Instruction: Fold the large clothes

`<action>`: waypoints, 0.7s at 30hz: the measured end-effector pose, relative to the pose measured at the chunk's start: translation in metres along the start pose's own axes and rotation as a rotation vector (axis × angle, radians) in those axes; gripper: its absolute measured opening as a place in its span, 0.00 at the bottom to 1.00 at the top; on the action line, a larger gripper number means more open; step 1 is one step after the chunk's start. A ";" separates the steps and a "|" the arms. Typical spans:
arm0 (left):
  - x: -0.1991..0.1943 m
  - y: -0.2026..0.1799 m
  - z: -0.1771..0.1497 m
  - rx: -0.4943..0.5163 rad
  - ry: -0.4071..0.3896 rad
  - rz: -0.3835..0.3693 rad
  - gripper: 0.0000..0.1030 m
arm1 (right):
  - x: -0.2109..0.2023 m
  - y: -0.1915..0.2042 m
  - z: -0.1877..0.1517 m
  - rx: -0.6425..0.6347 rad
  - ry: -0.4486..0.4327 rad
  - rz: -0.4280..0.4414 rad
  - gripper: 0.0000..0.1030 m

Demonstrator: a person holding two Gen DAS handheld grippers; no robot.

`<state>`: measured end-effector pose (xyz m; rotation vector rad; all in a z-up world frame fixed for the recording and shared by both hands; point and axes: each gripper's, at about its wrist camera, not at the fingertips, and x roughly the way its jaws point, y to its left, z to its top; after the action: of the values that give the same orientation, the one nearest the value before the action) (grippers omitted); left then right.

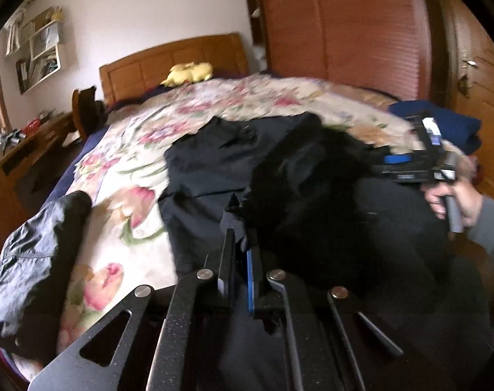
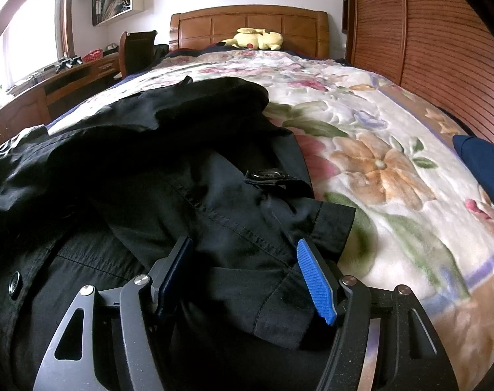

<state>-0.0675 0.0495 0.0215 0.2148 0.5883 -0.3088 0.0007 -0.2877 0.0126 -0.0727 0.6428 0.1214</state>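
Observation:
A large black coat (image 1: 279, 169) lies crumpled on the floral bedspread (image 1: 133, 163); it also fills the left of the right wrist view (image 2: 149, 179). My left gripper (image 1: 238, 238) is shut on a fold of the black coat at its near edge. My right gripper (image 2: 243, 254) is open, its blue-padded fingers (image 2: 315, 280) straddling the coat's cuffed sleeve end. In the left wrist view the right gripper (image 1: 406, 163) shows at the coat's right side, held by a hand.
A second dark garment (image 1: 35, 244) lies at the bed's left edge. A folded navy cloth (image 1: 448, 123) sits at the right edge, also in the right wrist view (image 2: 484, 163). A yellow plush toy (image 2: 256, 39) lies by the headboard. A desk (image 2: 67, 78) stands left, a wooden wardrobe (image 2: 426, 49) right.

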 end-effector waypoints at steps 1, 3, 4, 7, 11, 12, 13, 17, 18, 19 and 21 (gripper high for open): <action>-0.006 -0.008 -0.006 0.002 -0.004 -0.019 0.05 | -0.001 0.000 0.001 -0.001 0.005 -0.002 0.66; -0.010 -0.021 -0.011 0.014 -0.007 -0.041 0.05 | -0.004 0.000 0.006 -0.004 0.026 0.003 0.66; -0.011 -0.029 -0.015 0.016 -0.006 -0.060 0.05 | -0.010 -0.003 0.008 0.013 0.015 0.006 0.66; -0.016 -0.045 -0.020 0.028 -0.021 -0.084 0.05 | -0.028 -0.008 0.018 0.057 -0.016 0.045 0.66; -0.025 -0.055 -0.016 0.020 -0.034 -0.148 0.05 | -0.050 0.000 0.033 0.031 -0.062 0.056 0.66; -0.025 -0.059 -0.016 0.021 -0.031 -0.175 0.05 | -0.055 0.002 0.035 0.022 -0.073 0.059 0.66; -0.025 -0.065 -0.016 0.031 -0.025 -0.198 0.05 | -0.060 0.005 0.039 0.014 -0.085 0.058 0.66; -0.025 -0.078 -0.015 0.060 -0.029 -0.189 0.06 | -0.076 0.008 0.046 0.001 -0.110 0.075 0.66; -0.025 -0.074 -0.014 0.050 -0.031 -0.169 0.07 | -0.079 0.009 0.046 -0.005 -0.113 0.074 0.66; -0.026 -0.067 -0.014 0.027 -0.034 -0.161 0.13 | -0.082 0.010 0.047 -0.011 -0.114 0.070 0.66; -0.029 -0.054 -0.014 -0.019 -0.048 -0.171 0.24 | -0.085 0.014 0.048 -0.025 -0.114 0.075 0.66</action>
<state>-0.1157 0.0095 0.0206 0.1387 0.5626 -0.4729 -0.0397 -0.2760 0.1017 -0.0657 0.5307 0.2049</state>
